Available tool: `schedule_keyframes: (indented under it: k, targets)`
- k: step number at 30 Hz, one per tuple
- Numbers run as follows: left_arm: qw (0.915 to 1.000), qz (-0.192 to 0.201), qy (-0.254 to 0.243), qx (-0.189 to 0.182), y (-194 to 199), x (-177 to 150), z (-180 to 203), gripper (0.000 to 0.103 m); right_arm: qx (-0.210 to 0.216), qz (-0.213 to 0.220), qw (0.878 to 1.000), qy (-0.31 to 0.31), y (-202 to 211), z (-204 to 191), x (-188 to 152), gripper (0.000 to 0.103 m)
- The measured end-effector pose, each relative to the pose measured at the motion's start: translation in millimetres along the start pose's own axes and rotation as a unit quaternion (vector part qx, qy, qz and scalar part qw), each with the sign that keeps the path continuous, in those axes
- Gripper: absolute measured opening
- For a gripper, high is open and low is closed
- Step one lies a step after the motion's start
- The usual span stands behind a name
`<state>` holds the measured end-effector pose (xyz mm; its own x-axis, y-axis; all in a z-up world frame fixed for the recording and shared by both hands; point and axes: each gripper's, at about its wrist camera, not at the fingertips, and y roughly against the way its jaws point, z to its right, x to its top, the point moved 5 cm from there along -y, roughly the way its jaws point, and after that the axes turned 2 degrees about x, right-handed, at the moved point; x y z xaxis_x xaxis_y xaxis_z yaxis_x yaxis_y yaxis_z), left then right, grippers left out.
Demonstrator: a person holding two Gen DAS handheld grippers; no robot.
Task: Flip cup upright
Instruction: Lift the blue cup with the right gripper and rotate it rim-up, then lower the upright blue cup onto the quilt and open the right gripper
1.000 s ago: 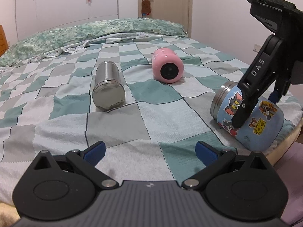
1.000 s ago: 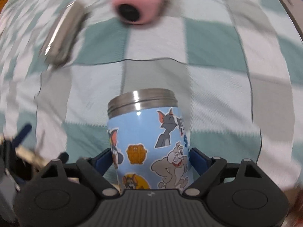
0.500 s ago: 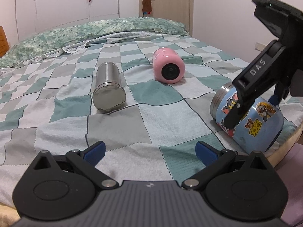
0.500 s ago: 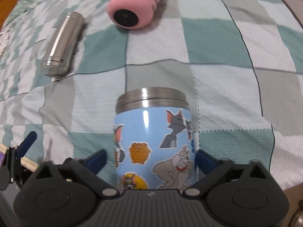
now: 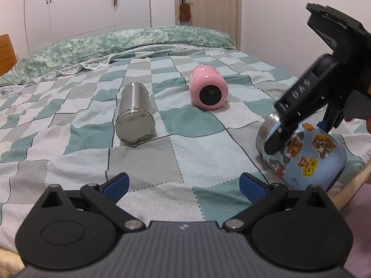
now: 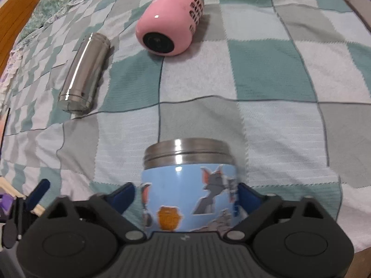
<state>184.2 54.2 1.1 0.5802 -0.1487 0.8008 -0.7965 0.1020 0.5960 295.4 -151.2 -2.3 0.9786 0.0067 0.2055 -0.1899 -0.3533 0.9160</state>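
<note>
Right wrist: right tongs (image 6: 185, 195) straddle tilted cup (image 6: 189, 185).

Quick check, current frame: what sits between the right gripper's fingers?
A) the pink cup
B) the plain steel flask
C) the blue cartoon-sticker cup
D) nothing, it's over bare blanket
C: in the right wrist view the right gripper has its blue pads on either side of the blue cartoon-sticker cup, while the pink cup and the steel flask lie apart on the blanket, farther away.
</note>
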Motion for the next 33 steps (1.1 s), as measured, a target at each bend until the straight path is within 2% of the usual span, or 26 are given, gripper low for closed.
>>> schedule_keyframes:
  k: [4, 8, 10, 13, 18, 21, 26, 29, 33]
  targets:
    - [1.0, 0.003, 0.002, -0.001, -0.9, 0.9, -0.3, 0.103, 0.004, 0.018, 1.0, 0.021, 5.7, 0.2, -6.4, 0.084]
    - [0.9999, 0.008, 0.002, -0.007, 0.6, 3.0, -0.8, 0.103, 0.019, 0.068, 0.996, 0.056, 19.9, -3.7, -16.4, 0.083]
    - [0.9999, 0.011, 0.005, -0.009, 1.8, 4.0, -1.0, 0.103, 0.03, 0.108, 0.99, 0.082, 32.2, -8.1, -21.7, 0.083]
    - [0.9998, 0.014, 0.008, -0.015, 2.9, 5.6, -0.4, 0.103, 0.041, 0.198, 0.971, 0.129, 54.0, -14.2, -33.1, 0.083]
    - [0.9996, 0.025, 0.006, -0.012, 4.8, 10.4, 0.4, 0.103, 0.052, 0.3, 0.94, 0.155, 59.9, -14.1, -41.9, 0.083]
    - [0.9995, 0.029, 0.006, -0.006, 4.8, 12.1, -1.2, 0.103, 0.044, 0.339, 0.924, 0.169, 60.5, -16.0, -40.2, 0.083]
    - [0.9993, 0.036, 0.013, 0.0, 7.4, 12.4, -3.8, 0.103, 0.012, 0.356, 0.915, 0.191, 52.9, -21.6, -36.0, 0.083]
    - [0.9993, 0.035, 0.015, 0.002, 7.9, 10.4, -4.7, 0.103, -0.011, 0.337, 0.919, 0.205, 44.0, -23.5, -32.7, 0.083]
    - [0.9993, 0.032, 0.017, 0.003, 7.2, 8.2, -6.0, 0.103, -0.019, 0.313, 0.927, 0.208, 30.8, -23.7, -26.1, 0.083]
